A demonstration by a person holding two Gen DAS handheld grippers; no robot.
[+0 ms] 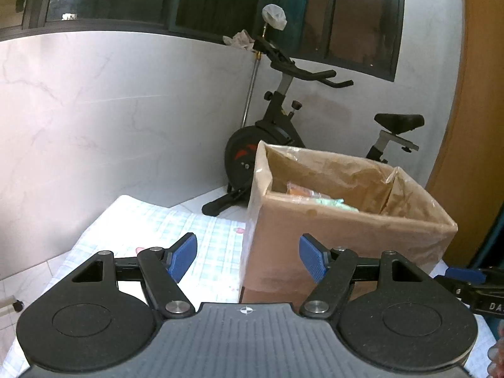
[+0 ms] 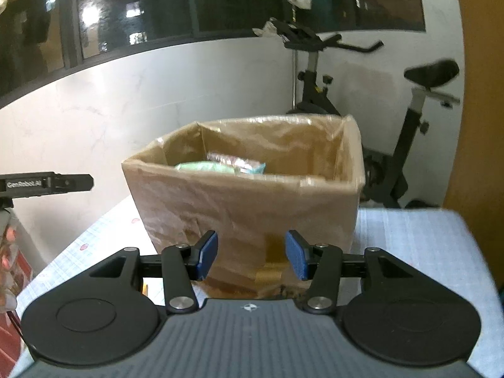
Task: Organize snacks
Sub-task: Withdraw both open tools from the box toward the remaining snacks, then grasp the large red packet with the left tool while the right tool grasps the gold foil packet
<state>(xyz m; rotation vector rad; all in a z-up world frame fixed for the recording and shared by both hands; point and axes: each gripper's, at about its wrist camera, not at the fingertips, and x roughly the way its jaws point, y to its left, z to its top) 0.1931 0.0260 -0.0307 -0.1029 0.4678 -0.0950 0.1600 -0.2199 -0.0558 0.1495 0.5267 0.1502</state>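
Observation:
A cardboard box (image 1: 346,236) lined with clear plastic stands on the checked tablecloth (image 1: 176,226). Inside it lie an orange packet (image 1: 299,190) and a pale green packet (image 1: 330,203). My left gripper (image 1: 248,258) is open and holds nothing, hovering at the box's near left corner. In the right wrist view the box (image 2: 245,208) is straight ahead, with the green packet (image 2: 214,167) showing above its rim. My right gripper (image 2: 252,254) hangs close before the box's front wall. Its blue pads stand apart with nothing between them.
An exercise bike (image 1: 277,132) stands on the floor behind the table, against the white wall. The tablecloth (image 2: 409,236) runs on to the right of the box. The black body of the left tool (image 2: 47,184) juts in from the left, with a red-spotted pack (image 2: 9,252) below it.

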